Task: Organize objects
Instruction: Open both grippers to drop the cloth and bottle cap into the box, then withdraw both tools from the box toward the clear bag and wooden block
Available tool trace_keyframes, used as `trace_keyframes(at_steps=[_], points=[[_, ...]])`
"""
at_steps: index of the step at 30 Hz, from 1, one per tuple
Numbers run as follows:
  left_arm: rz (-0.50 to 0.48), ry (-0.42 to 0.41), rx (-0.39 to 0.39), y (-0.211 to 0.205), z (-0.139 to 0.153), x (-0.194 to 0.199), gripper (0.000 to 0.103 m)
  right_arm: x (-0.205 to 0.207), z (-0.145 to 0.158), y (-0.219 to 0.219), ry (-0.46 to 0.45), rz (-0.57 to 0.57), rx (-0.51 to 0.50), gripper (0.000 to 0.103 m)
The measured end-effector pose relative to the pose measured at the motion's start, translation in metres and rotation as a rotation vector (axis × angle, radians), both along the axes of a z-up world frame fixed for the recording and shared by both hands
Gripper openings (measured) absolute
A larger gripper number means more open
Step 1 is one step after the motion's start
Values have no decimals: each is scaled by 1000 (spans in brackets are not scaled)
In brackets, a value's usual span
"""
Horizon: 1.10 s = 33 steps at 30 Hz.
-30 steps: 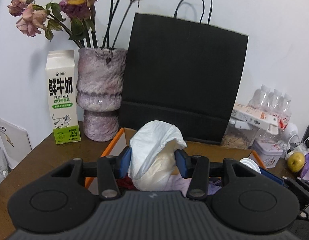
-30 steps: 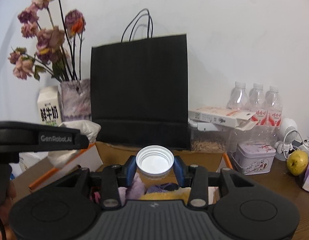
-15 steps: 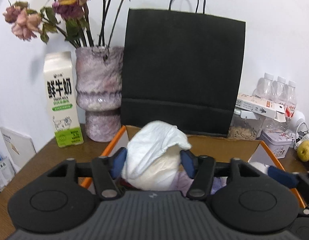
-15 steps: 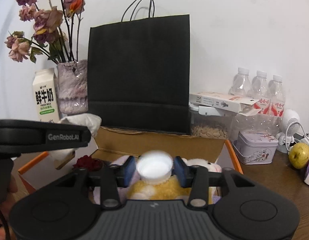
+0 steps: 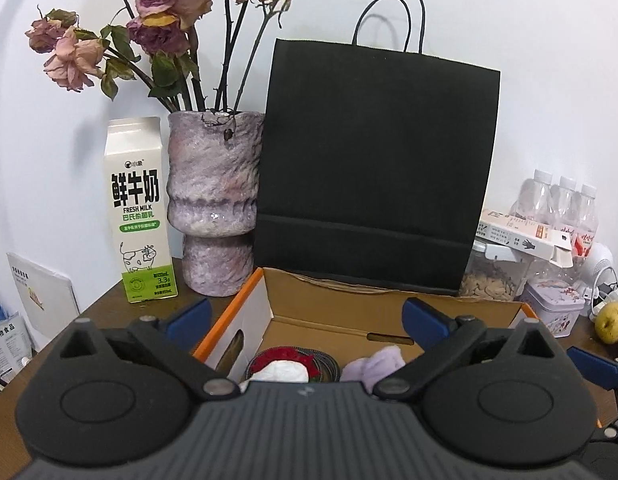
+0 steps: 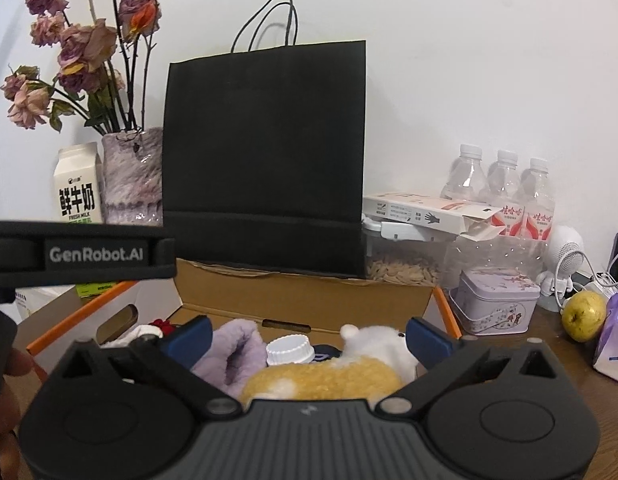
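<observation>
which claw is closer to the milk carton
Left. The left claw hangs open over the box's near-left corner, just beside the milk carton; the right claw sits farther right, over the box's middle.

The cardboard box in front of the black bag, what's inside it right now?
Inside the cardboard box: a yellow plush toy, a white-capped bottle, a purple fuzzy item, a white wad on something red. Both grippers hide the box's near part and floor.

Most of the white wad [image 5: 283, 372] sits behind the left gripper's body, so its shape is anyone's guess. The yellow plush [image 6: 325, 380] is blurry and half hidden too. The small print on the milk carton [image 5: 139, 210] is too tiny to read.
</observation>
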State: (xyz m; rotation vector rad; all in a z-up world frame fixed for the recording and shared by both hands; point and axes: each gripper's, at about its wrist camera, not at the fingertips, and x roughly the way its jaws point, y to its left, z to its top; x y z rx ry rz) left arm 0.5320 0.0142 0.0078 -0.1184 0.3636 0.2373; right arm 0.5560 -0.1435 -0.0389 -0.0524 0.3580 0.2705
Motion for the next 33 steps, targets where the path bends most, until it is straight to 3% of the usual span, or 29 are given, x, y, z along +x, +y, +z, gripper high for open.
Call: trace_keyframes(at_steps=[16, 33], points=[[-97, -39, -121, 1, 28, -34, 103, -26, 24, -14, -29, 20, 32, 103], [-180, -147, -131, -5, 61, -98, 103, -87, 46, -33, -103, 54, 24, 103]])
